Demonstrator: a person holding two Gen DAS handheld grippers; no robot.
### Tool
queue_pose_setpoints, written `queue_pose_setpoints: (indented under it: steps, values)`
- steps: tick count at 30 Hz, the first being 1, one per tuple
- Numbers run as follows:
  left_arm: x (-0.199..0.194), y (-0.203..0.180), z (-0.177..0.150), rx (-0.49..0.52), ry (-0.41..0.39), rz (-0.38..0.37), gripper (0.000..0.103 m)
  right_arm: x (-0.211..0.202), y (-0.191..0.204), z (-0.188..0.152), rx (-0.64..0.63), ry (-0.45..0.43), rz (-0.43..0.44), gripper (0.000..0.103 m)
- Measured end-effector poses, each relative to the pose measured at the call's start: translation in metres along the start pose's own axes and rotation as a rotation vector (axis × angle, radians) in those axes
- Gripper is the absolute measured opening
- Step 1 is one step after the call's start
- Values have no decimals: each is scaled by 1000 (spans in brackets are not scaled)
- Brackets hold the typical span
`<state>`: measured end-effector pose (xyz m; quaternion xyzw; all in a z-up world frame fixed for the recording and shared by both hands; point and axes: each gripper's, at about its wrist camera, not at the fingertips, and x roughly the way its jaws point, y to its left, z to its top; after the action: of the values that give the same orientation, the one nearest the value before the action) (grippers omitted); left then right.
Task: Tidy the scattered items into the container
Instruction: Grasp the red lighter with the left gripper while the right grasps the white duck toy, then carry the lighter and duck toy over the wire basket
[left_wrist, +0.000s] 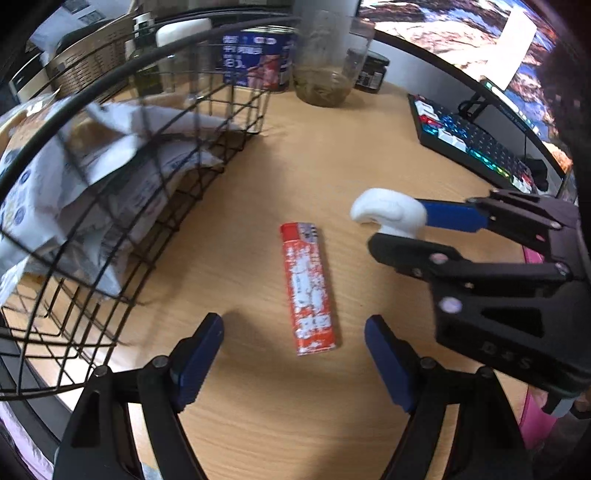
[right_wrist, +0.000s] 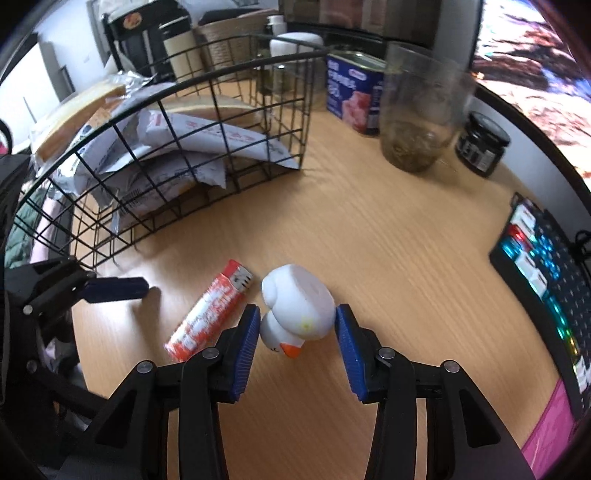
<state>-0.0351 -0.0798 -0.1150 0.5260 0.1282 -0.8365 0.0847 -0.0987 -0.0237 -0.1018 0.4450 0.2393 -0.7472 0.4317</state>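
The right tongs (right_wrist: 297, 349) sit low over the wooden counter (right_wrist: 388, 236) with a small white toy duck (right_wrist: 301, 306) between the two blue pads (right_wrist: 245, 347). The left pad touches the duck's head, and the right pad is right at its body; I cannot tell if they squeeze it yet. The duck has an orange beak and lies on the counter.

Just beside the duck lies a red and white lighter (left_wrist: 308, 291), flat on the counter. The left tongs (left_wrist: 293, 363) hang over the lighter's near end, spread wide, with nothing in them.

Farther back stands a black wire basket (right_wrist: 236, 122) with white packets (right_wrist: 218, 142) inside. Behind it are a blue tin (right_wrist: 352, 96), a see-through jar (right_wrist: 419, 110) and a small dark jar (right_wrist: 480, 144). A keyboard (right_wrist: 543, 266) with glowing keys is at the right.
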Motion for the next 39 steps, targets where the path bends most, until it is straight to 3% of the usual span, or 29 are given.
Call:
queue_pose_setpoints:
  steps: [7,9,14,18,28,39]
  values:
    - [6,-20,6,78,-15,5,80,-32,-17,-25,91,-42,-25,44]
    - [7,-24,8,97,-24,25,73,-40,-25,-33,120,-56,-34,44]
    - [6,-26,12,115,-31,28,41,-66,-39,-53,182,-90,-73,44]
    - [7,-31,14,139,-25,22,25,-78,-43,-64,213,-107,-95,44]
    - [-2,-60,15,231,-47,-14,25,-101,-42,-88,290,-151,-127,44]
    - [-75,-52,47,247,-218,-49,25,-139,-20,-71,292,-258,-152,44]
